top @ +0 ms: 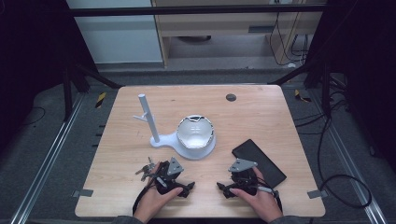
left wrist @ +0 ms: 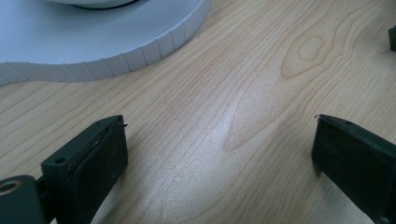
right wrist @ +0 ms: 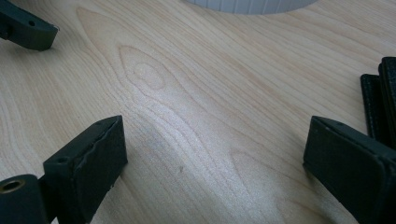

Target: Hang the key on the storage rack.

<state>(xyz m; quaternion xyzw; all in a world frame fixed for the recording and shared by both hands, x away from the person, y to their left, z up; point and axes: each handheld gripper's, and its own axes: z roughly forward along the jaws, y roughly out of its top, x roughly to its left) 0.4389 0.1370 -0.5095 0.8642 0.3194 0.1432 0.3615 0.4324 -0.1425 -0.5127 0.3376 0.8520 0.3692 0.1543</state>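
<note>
A white stand with an upright post (top: 148,119) and a round ribbed base (top: 205,150) sits mid-table and carries a white bowl-shaped thing (top: 195,132). A bunch of keys (top: 145,170) lies just left of my left gripper (top: 173,181). A flat black case (top: 259,161) lies right of my right gripper (top: 238,181). Both grippers rest near the front edge, each held by a hand. In the left gripper view the gripper (left wrist: 219,123) stands open over bare wood, with the stand's base (left wrist: 93,42) ahead. The right gripper (right wrist: 215,123) is open too, and the black case (right wrist: 380,93) lies by its right jaw.
A small dark round disc (top: 230,97) is set into the tabletop (top: 261,121) near the far edge. Dark floor, metal rails and cables surround the table. Bare wood lies between the two grippers and along the table's far half.
</note>
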